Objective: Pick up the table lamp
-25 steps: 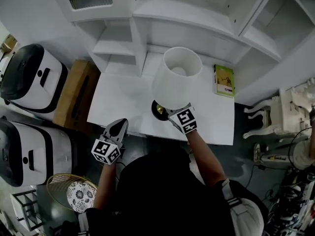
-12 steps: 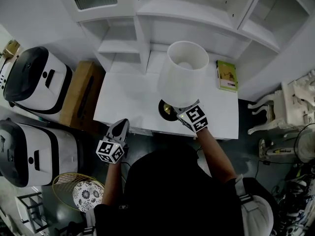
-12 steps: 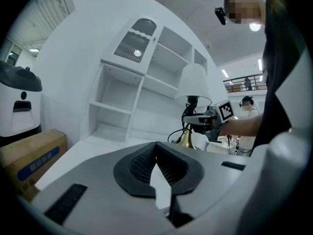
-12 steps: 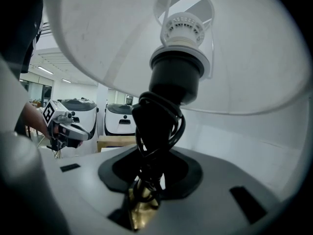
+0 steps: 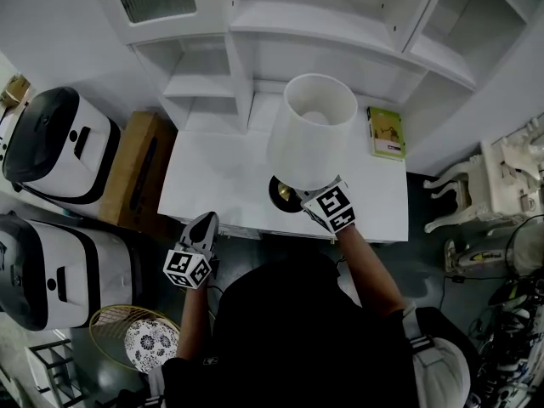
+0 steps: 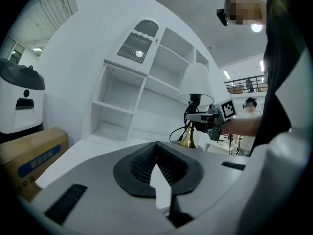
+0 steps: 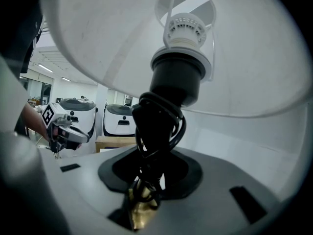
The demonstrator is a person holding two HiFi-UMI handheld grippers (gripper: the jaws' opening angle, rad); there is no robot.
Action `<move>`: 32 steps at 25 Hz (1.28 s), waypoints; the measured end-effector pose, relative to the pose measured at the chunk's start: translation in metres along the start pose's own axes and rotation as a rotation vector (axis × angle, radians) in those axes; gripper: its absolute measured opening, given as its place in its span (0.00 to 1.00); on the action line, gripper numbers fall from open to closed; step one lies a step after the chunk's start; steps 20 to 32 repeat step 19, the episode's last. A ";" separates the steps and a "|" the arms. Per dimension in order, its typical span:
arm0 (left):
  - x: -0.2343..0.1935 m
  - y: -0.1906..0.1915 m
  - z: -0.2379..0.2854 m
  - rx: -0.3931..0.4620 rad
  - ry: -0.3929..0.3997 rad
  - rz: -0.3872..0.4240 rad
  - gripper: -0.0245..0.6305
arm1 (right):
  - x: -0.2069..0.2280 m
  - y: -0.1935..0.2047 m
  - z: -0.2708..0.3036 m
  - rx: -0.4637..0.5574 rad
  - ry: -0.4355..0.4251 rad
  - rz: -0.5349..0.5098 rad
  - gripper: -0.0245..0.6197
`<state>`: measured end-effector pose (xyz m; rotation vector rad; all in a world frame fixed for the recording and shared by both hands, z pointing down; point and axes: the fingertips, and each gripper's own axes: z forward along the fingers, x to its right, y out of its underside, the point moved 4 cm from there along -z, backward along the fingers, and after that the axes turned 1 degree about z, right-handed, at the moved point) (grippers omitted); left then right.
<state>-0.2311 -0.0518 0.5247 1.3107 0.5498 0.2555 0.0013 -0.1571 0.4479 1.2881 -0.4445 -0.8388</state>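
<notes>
The table lamp [image 5: 313, 130] stands upright over the white counter [image 5: 212, 172], long axis vertical, shade opening up and brass foot down. Contact between foot and counter cannot be confirmed. The right tool [image 5: 304, 198] is clenched on the lamp's stem, over the wound black cord [image 7: 159, 126], just under the shade. The left tool [image 5: 202, 226], at 8 o'clock from the lamp past the counter's near edge, has its jaws closed on nothing; a green book [image 5: 386, 133] lies at 3 o'clock.

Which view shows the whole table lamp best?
The left gripper view: the table lamp shows in profile, shade to brass base, the right claw on it. The head view sees mostly the shade from above; the right gripper view only socket and cord.
</notes>
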 end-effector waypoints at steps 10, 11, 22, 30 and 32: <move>-0.005 -0.002 0.002 0.005 -0.002 -0.001 0.05 | 0.001 -0.002 0.005 -0.006 0.003 0.000 0.21; -0.005 -0.002 0.002 0.005 -0.003 -0.001 0.05 | 0.001 -0.002 0.006 -0.008 0.004 0.000 0.21; -0.010 0.000 0.000 0.001 -0.007 -0.006 0.05 | 0.001 0.002 0.008 -0.033 0.007 0.004 0.21; -0.010 0.000 0.000 0.001 -0.007 -0.006 0.05 | 0.001 0.002 0.008 -0.033 0.007 0.004 0.21; -0.010 0.000 0.000 0.001 -0.007 -0.006 0.05 | 0.001 0.002 0.008 -0.033 0.007 0.004 0.21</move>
